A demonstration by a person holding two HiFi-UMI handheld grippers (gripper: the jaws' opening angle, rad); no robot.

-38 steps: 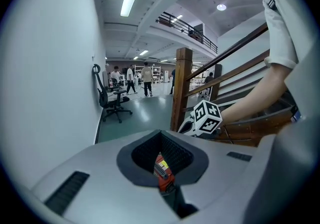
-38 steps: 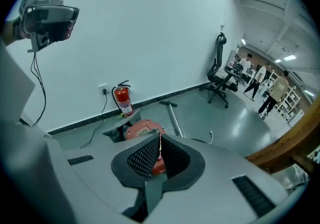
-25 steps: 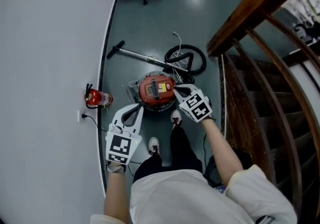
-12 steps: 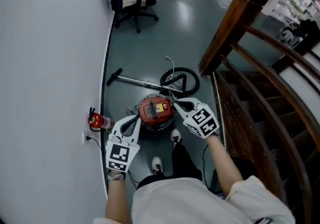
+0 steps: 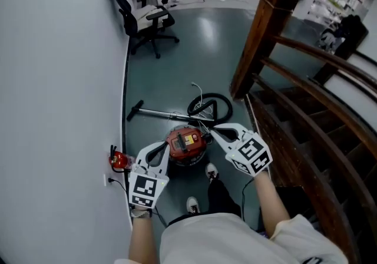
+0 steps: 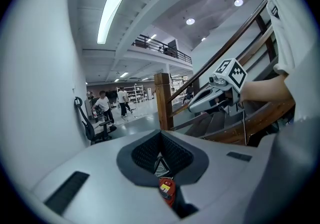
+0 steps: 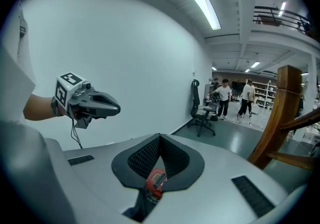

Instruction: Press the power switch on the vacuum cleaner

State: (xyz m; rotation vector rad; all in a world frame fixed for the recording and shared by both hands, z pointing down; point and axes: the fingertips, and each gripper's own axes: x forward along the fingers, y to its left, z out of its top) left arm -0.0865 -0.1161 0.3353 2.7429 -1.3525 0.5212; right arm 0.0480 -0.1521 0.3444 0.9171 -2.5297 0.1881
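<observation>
The red canister vacuum cleaner [image 5: 185,144] stands on the grey floor just ahead of the person's shoes [image 5: 211,171], with its yellow label facing up. My left gripper [image 5: 161,147] hangs at its left side and my right gripper [image 5: 214,130] at its upper right. Both are held well above it and touch nothing. In the left gripper view the jaws of my left gripper [image 6: 161,137] meet at the tips, and the vacuum [image 6: 166,191] shows small through the gap below. My right gripper [image 7: 160,140] is likewise shut, with the vacuum [image 7: 156,182] far beneath.
The vacuum's wand [image 5: 160,114] and coiled hose [image 5: 209,106] lie on the floor behind it. A red fire extinguisher [image 5: 119,161] stands by the white wall, near a socket with a cord. A wooden stair railing [image 5: 259,45] runs along the right. An office chair [image 5: 144,21] and several people are farther off.
The head view has pulled back and up, so the vacuum looks smaller. My right gripper, which was at the vacuum's top, has lifted away, and my left gripper has risen too.
</observation>
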